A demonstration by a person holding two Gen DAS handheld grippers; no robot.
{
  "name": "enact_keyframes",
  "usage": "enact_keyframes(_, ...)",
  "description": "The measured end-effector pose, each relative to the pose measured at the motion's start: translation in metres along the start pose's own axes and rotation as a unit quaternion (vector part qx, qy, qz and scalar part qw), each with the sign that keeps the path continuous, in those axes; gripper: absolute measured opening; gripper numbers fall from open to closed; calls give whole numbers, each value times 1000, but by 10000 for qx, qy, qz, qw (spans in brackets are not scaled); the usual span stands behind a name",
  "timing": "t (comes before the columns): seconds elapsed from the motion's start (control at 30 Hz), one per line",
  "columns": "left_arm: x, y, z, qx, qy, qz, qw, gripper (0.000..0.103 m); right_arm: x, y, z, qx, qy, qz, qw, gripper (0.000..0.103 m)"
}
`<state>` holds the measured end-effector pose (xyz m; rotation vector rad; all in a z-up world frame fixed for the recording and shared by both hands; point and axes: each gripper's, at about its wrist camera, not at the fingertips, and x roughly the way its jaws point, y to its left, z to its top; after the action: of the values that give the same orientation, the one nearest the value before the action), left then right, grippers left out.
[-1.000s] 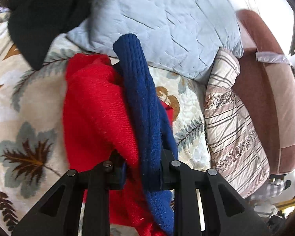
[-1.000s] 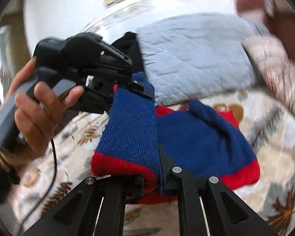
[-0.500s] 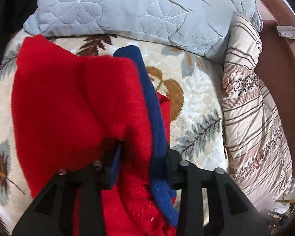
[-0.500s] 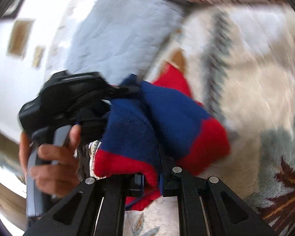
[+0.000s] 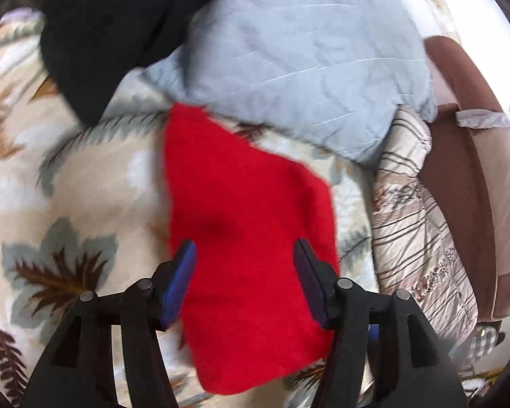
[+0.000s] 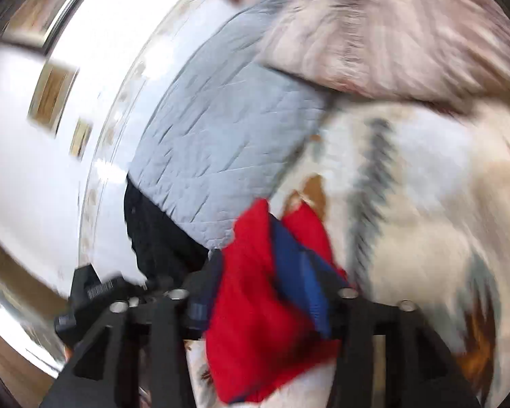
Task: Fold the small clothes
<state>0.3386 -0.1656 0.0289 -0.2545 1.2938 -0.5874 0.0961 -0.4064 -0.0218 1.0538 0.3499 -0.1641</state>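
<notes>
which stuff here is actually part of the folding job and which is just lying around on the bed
Part of the job:
- red and blue knit garment, lying on the bedspread
- left gripper, jaws just opening, pads off the cloth
- right gripper, jaws just opening, garment between them

Just lying about:
- grey quilted pillow
- black cloth
- striped cushion
- leaf-print bedspread

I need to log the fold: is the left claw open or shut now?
Open. The left claw has just been opening; its fingers stand apart over the red garment, neither pressing on it.

Fuzzy red knit garment; quilted matt pillow.
</notes>
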Motion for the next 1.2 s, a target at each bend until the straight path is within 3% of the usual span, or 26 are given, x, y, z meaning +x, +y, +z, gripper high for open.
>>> enact_keyframes(0.1, 11, 11, -11, -172, 178, -187, 9995, 58, 43, 11, 21, -328, 461, 15, 9984, 53)
enact_keyframes(0.23, 31, 5, -21, -114, 276, -219, 9993, 58, 121, 17, 27, -765, 1775, -271, 9808, 50)
enact_keyframes(0.3, 33, 0, -22, 33, 184, -141, 9997, 58, 141, 23, 21, -1210, 1997, -568, 9707, 23)
enact_keyframes(0.33, 33, -1, -22, 108, 141, -121, 9998, 58, 145, 30, 22, -1537, 1971, -588, 9665, 17)
enact_keyframes(0.37, 33, -1, -22, 176, 89, -135, 9997, 58, 141, 39, 26, -1811, 1765, -501, 9662, 16)
enact_keyframes(0.47, 42, 1, -21, 264, -72, 114, 9996, 59, 133, 38, 40, -1779, 1211, -346, 9760, 15)
enact_keyframes(0.53, 59, 8, -20, 192, 103, 236, 9995, 64, 155, 20, 38, -1726, 1470, -852, 9702, 16)
enact_keyframes(0.6, 63, 18, -22, -16, 238, 45, 9997, 64, 174, 2, 32, -1684, 1863, -1255, 9598, 22)
enact_keyframes(0.67, 53, 22, -26, -37, 168, -69, 9998, 63, 155, -3, 37, -1359, 1688, -891, 9722, 31)
enact_keyframes(0.73, 38, 20, -36, 114, 59, 13, 9999, 62, 134, -8, 45, -1022, 1629, -480, 9802, 31)
enact_keyframes(0.83, 20, 10, -61, 456, -134, -51, 9989, 62, 99, -15, 49, -939, 1579, -67, 9830, 44)
enact_keyframes(0.9, 25, -1, -80, 717, -182, 164, 9971, 63, 87, -22, 39, -964, 1654, 49, 9815, 55)
enact_keyframes(0.93, 33, -5, -90, 851, -181, 326, 9957, 64, 87, -26, 30, -1038, 1818, 29, 9778, 54)
enact_keyframes(0.97, 40, -6, -94, 905, -112, 410, 9950, 65, 93, -25, 24, -1175, 2001, -118, 9726, 38)
enact_keyframes(1.0, 50, -6, -98, 877, 69, 454, 9951, 66, 100, -24, 15, -1479, 2204, -378, 9634, 30)
enact_keyframes(1.03, 56, -2, -100, 735, 245, 382, 9963, 66, 99, -18, 12, -1671, 2144, -428, 9614, 24)
enact_keyframes(1.13, 53, 12, -103, 350, 213, 143, 9991, 67, 70, -6, 11, -1875, 1616, -69, 9689, 23)
enact_keyframes(1.2, 55, 16, -105, 208, 289, 137, 9993, 69, 72, -15, 5, -1971, 1721, -383, 9644, 26)
